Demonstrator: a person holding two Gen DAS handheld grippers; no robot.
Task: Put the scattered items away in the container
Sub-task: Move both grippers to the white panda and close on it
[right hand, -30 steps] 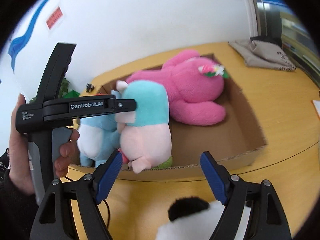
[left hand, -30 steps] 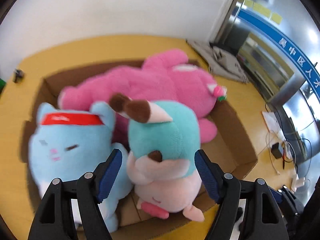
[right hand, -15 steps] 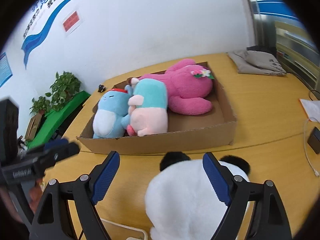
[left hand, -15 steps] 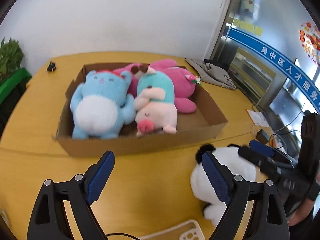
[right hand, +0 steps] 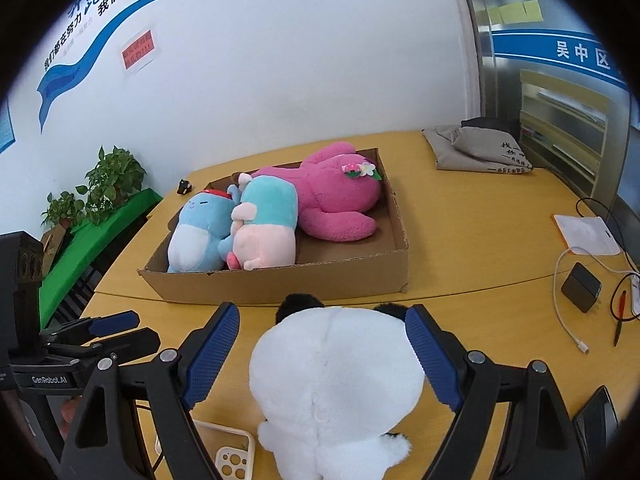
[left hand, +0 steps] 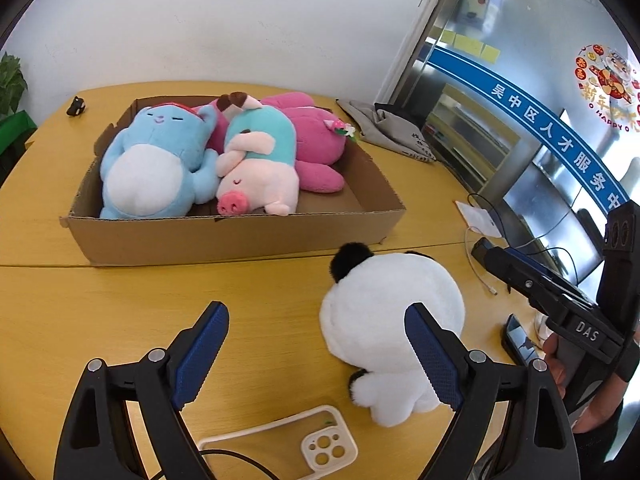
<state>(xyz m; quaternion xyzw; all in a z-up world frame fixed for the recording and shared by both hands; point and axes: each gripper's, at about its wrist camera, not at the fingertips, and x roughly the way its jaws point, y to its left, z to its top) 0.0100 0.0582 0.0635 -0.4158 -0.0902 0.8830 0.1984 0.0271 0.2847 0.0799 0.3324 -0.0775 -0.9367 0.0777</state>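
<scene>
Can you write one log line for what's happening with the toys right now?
box: three plush toys inside | panda: on table, between right gripper fingers, ungripped | left gripper: open, empty

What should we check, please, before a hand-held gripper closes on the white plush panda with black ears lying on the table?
1. Right hand-held gripper open: ok.
2. White plush panda with black ears between its pads, untouched: ok.
3. Left hand-held gripper open and empty: ok; its jaws have just been opening.
4. Free floor in the brown cardboard box beside the pink plush rabbit: ok.
5. White phone case clear of the panda: cannot tell.
</scene>
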